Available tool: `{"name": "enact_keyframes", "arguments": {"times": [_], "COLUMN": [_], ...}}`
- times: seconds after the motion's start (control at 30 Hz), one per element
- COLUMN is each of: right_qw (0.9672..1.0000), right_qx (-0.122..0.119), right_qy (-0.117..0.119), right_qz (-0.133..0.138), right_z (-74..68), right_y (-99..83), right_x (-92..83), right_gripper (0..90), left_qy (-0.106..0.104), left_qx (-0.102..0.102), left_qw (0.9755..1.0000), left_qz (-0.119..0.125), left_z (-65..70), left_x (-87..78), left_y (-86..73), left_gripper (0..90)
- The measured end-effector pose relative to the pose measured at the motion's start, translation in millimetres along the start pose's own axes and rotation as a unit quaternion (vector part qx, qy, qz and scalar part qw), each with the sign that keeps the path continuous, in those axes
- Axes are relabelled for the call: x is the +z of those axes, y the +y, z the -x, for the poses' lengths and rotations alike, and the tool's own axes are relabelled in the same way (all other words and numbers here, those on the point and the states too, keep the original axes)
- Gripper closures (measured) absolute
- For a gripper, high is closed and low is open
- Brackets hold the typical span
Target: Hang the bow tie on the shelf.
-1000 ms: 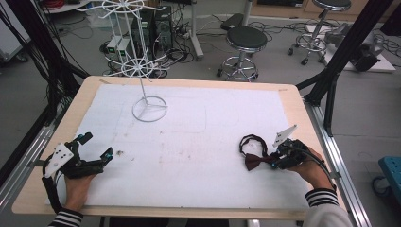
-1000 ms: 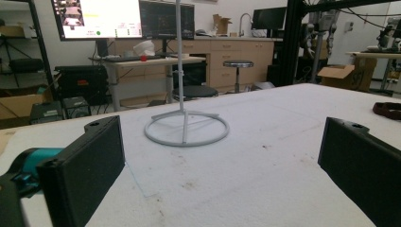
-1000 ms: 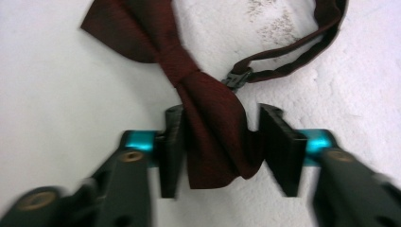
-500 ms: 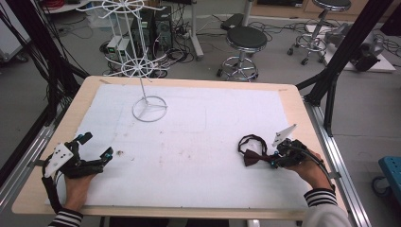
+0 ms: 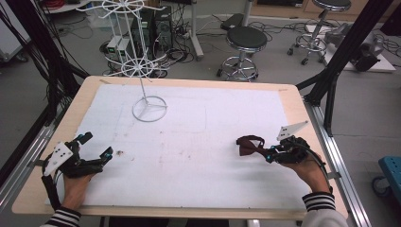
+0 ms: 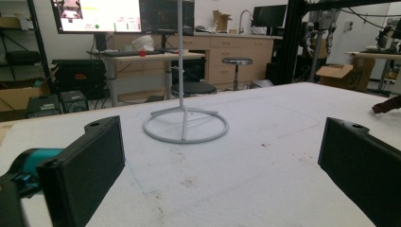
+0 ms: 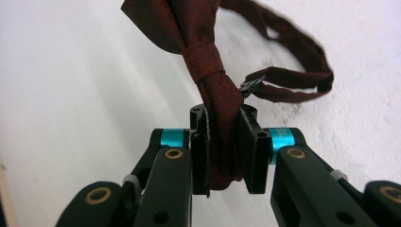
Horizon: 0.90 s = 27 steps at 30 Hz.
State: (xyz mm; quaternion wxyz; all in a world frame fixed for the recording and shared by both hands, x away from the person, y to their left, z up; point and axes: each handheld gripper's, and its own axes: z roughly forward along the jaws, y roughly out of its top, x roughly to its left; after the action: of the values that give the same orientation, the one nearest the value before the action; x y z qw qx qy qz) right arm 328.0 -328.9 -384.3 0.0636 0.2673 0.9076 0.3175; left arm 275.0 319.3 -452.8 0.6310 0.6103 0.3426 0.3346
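At the table's right side, near the edge by your sleeve, your right gripper (image 5: 270,155) has clamped down on the dark red bow tie (image 5: 249,145). In the right gripper view the jaws have just closed and the pads now pinch one wing of the bow tie (image 7: 215,90) between them, fabric bunched w/ no gap on either side. The knot band sits just beyond the pad tips, and the neck strap loops away on the far side, its small black clasp hanging right by the pad tips. Grip is on the wing rather than the knot, prob. because that's the end that faced you & lies flat enough to slide a jaw under; the rest of the tie trails out ahead of the tool, resting on the white mat (image 5: 198,142).

Your left gripper (image 5: 97,158) rests low at the table's left side, jaws wide apart, nothing between them. Looks parked there to keep clear while the right does the pickup. In its own view the pads (image 6: 90,165) frame the ring base of the white wire stand (image 6: 185,126), which stands upright at the far left of the mat, well apart from the tie.

My read: the stand's spoked tiers are likely the hanging spot, so the tie has the whole mat to cross. Lift w/ care – a one-wing hold lets the strap swing & snag.
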Motion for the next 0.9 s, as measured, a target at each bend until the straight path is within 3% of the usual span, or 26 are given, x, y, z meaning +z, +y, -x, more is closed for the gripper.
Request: {"name": "enact_keyframes", "arguments": {"times": [0.13,0.37,0.5,0.63,0.7,0.77,0.9], "right_qw": [0.9994,0.9971,0.9957,0.9942,0.9929,0.9922,0.9875], "right_qx": [0.001,-0.006,-0.012,-0.021,-0.026,-0.028,-0.039], "right_qy": [0.009,0.032,0.042,0.049,0.054,0.056,0.071], "right_qz": [0.034,0.070,0.082,0.093,0.102,0.108,0.135], "right_z": [-5.7,-14.9,-20.7,-25.6,-30.4,-31.8,-40.3], "right_y": [7.1,23.6,34.0,42.8,50.7,53.6,71.2], "right_x": [-1.4,6.8,11.2,13.8,15.4,16.4,22.9], "right_gripper": [77.1,77.1,77.1,77.1,77.1,77.1,77.0], "left_qy": [0.002,-0.014,-0.033,-0.064,-0.085,-0.091,-0.109], "left_qx": [0.007,0.005,-0.002,-0.008,-0.007,-0.008,-0.003], "left_qw": [0.9998,0.9990,0.9980,0.9953,0.9924,0.9921,0.9896], "left_qz": [-0.021,-0.041,-0.054,-0.072,-0.088,-0.086,-0.093], "left_z": [1.0,-0.7,-1.4,-0.8,0.7,1.4,5.4], "left_x": [2.9,8.4,13.0,18.6,25.2,27.3,36.5], "left_y": [5.5,18.2,27.8,38.7,47.9,50.9,62.8], "left_gripper": [1.7,1.7,1.7,1.7,1.7,1.7,1.7]}}
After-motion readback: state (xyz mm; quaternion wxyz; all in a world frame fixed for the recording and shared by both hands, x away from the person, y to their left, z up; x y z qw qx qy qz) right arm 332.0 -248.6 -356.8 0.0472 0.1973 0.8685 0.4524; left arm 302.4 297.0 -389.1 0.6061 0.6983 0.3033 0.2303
